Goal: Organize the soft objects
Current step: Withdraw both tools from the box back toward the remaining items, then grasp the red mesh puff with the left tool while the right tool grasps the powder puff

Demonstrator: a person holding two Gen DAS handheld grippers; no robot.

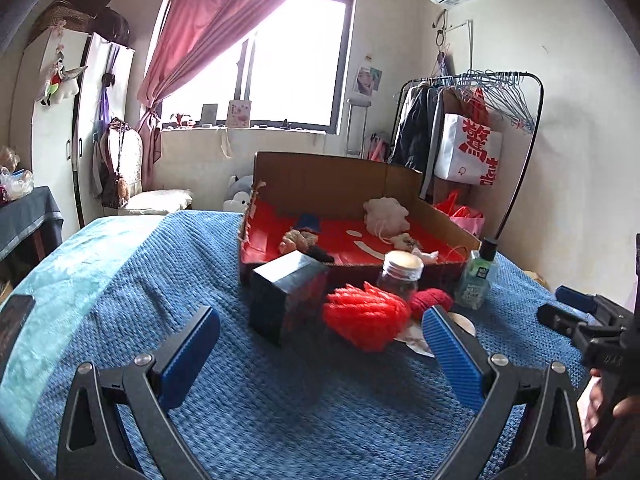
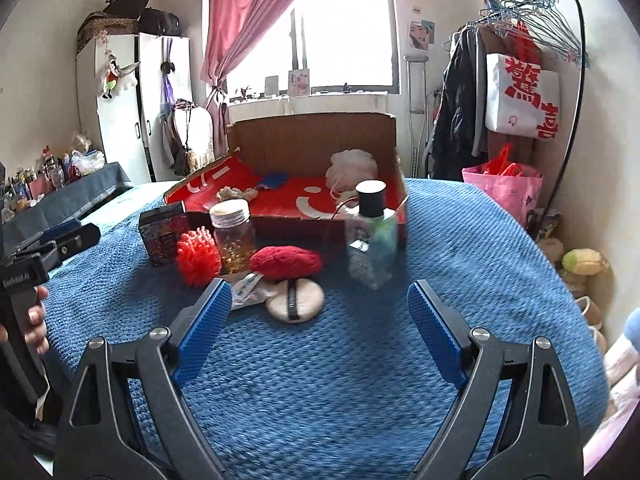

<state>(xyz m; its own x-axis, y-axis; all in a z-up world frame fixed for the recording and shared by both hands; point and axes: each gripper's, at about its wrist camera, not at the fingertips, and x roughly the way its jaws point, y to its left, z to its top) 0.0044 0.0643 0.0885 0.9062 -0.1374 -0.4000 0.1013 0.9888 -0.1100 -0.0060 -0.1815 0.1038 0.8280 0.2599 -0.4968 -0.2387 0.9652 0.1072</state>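
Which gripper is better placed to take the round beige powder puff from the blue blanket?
Probably the right gripper: open and empty, the powder puff lies just ahead. The left gripper faces the red yarn ball.

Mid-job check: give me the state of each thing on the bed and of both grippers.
Cardboard box: open, holding soft items.
Glass jar: upright, lidded.
Clear bottle: upright, capped.
Red yarn ball: outside box.
Round beige puff: flat, outside box.
Left gripper: open, empty.
Right gripper: open, empty.

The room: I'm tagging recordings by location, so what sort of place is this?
Most likely a bedroom: a bed under a blue blanket, a white wardrobe, and a clothes rack with hangers.
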